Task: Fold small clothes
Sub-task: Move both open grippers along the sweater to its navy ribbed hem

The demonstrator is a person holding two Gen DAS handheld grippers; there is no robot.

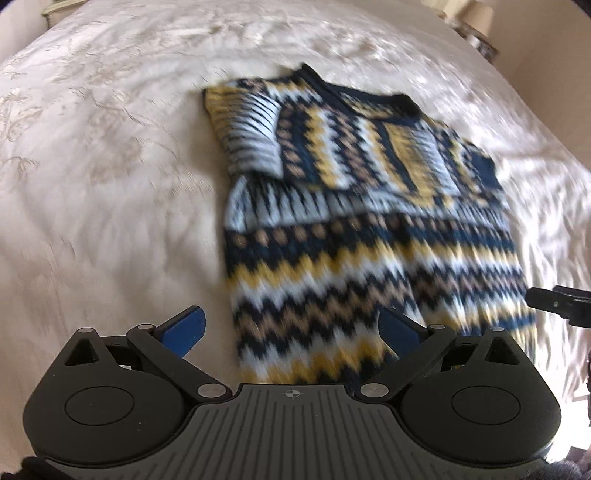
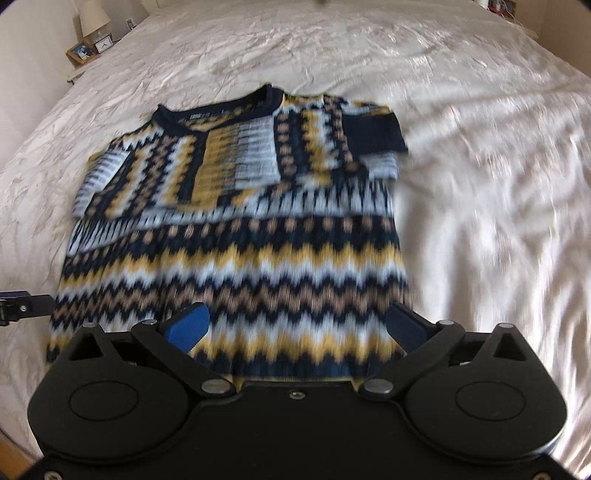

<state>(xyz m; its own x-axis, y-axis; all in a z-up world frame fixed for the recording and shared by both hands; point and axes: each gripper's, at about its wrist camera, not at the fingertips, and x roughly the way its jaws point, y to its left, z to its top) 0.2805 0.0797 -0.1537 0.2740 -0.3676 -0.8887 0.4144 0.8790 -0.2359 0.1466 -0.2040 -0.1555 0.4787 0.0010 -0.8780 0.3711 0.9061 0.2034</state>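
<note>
Nearest you, both claws are spread wide w/ nothing between the blue pads: your left gripper (image 1: 291, 326) hangs over the sweater's (image 1: 369, 236) bottom-left hem corner, your right gripper (image 2: 297, 325) over the hem further right. (Whether either pad touches the knit can't be told; both views are motion-blurred.) The sweater lies flat on the white bedspread (image 2: 480, 184), hem toward you, collar (image 2: 218, 107) away. Further out, both sleeves (image 2: 236, 158) are already folded in across the chest, so the sleeve stage looks done. The step in hand, I'd judge, is the bottom-to-top fold. Next move: drop each claw onto its hem corner, pinch both layers, lift together and carry the hem up toward the collar, keeping the edge level so the sleeves don't slide out. Beyond the bed, a lamp (image 2: 94, 16) and a small clock (image 2: 104, 45) sit on a bedside table.
</note>
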